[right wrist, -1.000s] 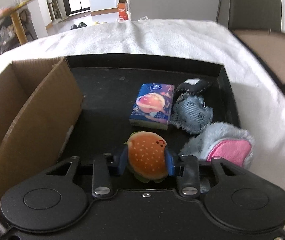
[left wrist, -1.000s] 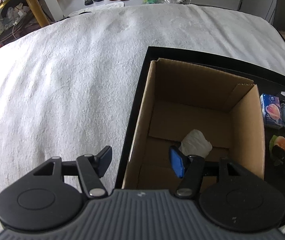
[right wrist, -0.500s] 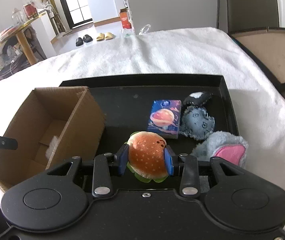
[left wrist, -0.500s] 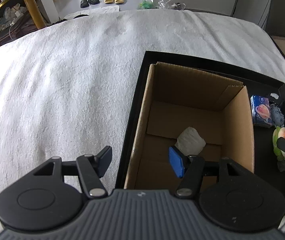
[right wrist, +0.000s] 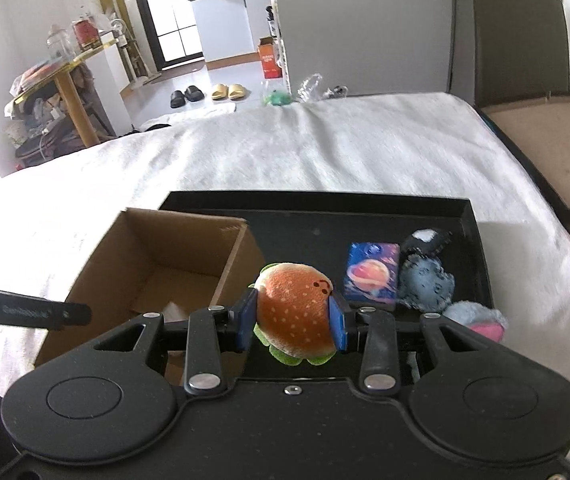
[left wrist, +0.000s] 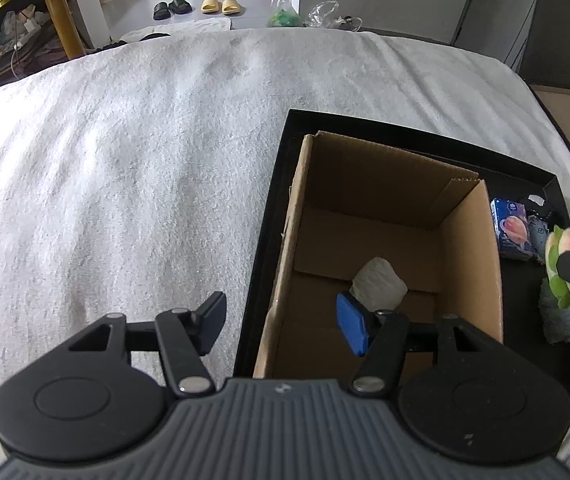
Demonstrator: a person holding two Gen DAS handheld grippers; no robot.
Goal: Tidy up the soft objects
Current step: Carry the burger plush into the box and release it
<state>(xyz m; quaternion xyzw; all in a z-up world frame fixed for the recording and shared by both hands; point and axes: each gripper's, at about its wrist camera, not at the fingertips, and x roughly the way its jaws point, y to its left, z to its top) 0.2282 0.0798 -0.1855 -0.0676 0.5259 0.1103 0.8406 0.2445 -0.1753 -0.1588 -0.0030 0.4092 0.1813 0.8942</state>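
Right gripper [right wrist: 292,326] clamped on plush hamburger [right wrist: 295,312], right of cardboard box [right wrist: 189,256]. Left gripper [left wrist: 281,320] apart, empty, straddling box's left wall; white wad [left wrist: 379,284] inside.

Plush burger [right wrist: 293,312], matt corrugated cardboard box [right wrist: 241,264].

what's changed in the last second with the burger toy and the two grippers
The right gripper, shut on the burger plush, has lifted it up off the black tray, beside the cardboard box. The left gripper stays open over the box edge; the other tray items haven't moved.
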